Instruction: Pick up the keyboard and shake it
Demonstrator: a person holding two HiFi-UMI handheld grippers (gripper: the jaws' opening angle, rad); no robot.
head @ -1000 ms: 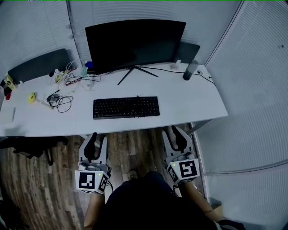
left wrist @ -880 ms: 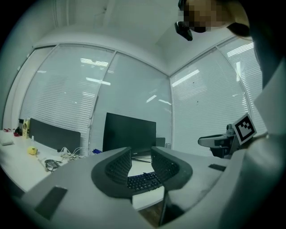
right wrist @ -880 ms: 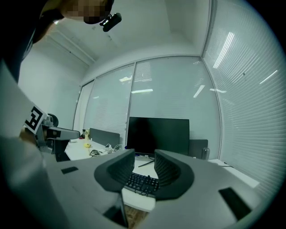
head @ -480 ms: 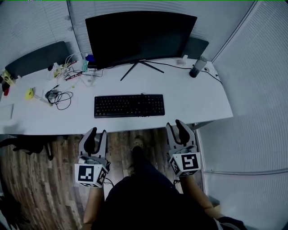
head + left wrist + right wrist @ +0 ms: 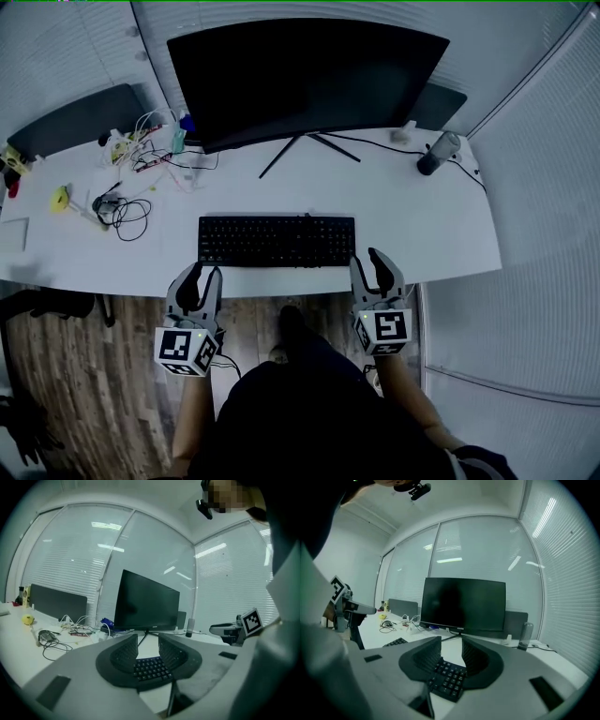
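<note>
On the left of the long white desk [image 5: 412,234] lies a loose coil of black cable [image 5: 124,211], with a small yellow object [image 5: 61,199] beyond it. The left gripper [image 5: 204,274] hovers at the desk's front edge, just short of the left end of the flat black keyboard [image 5: 277,241]. Its dark ribbed fingers [image 5: 123,653] stand apart and hold nothing, with keys showing in the gap between them. The keyboard lies flat near the front edge, centred before the wide black monitor [image 5: 300,80]. The right gripper [image 5: 367,261] reaches the keyboard's right end, its fingers [image 5: 426,658] likewise spread and empty above the keys. A dark cylindrical bottle [image 5: 436,153] stands upright at the far right.
</note>
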